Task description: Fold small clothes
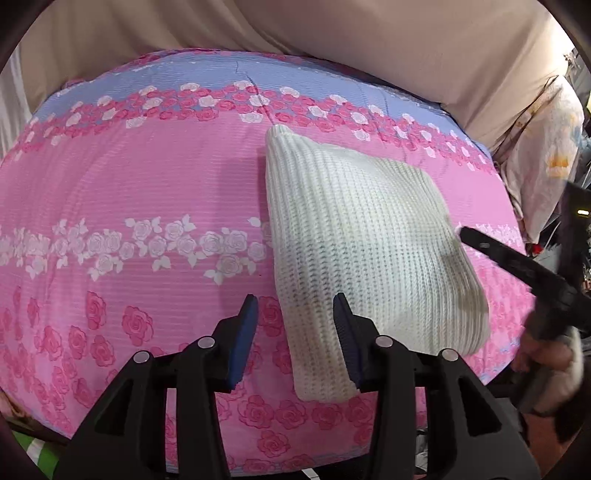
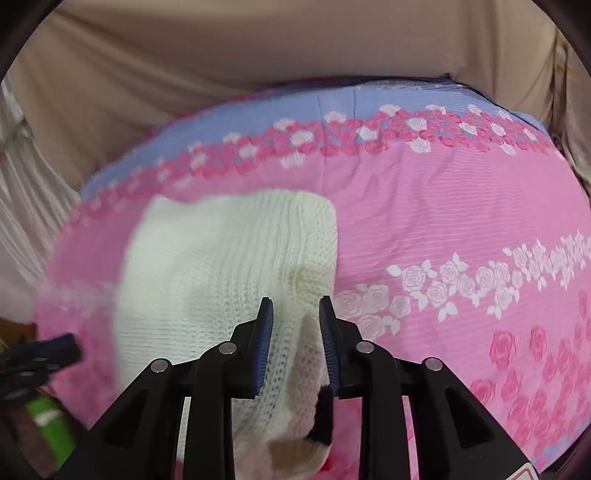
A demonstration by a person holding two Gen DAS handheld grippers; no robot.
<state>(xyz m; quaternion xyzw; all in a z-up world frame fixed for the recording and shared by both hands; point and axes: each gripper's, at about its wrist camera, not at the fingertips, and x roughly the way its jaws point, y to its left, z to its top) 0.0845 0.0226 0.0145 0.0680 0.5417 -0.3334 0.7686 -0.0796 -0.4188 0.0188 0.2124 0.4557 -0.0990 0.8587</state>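
One fold looks done: your white knit top (image 1: 369,251) lies doubled on the pink floral bed (image 1: 147,192), both hand-held grippers, left (image 1: 295,332) and right (image 2: 295,332), spread and empty, so maybe another fold's left.

Knit garment (image 2: 221,266) near edge blurred, hidden behind right gripper (image 2: 295,314).

A white ribbed knit garment (image 1: 365,236) lies ahead of the jaws of the left gripper (image 1: 295,302), which has black arms and blue pads. Under it spreads a bright pink bedsheet (image 1: 147,192) printed with white roses and darker pink roses, with a lavender-blue band farthest from the jaws. Beyond it hangs plain beige fabric (image 1: 369,33). The right gripper (image 2: 295,306) shares the black and blue colouring.
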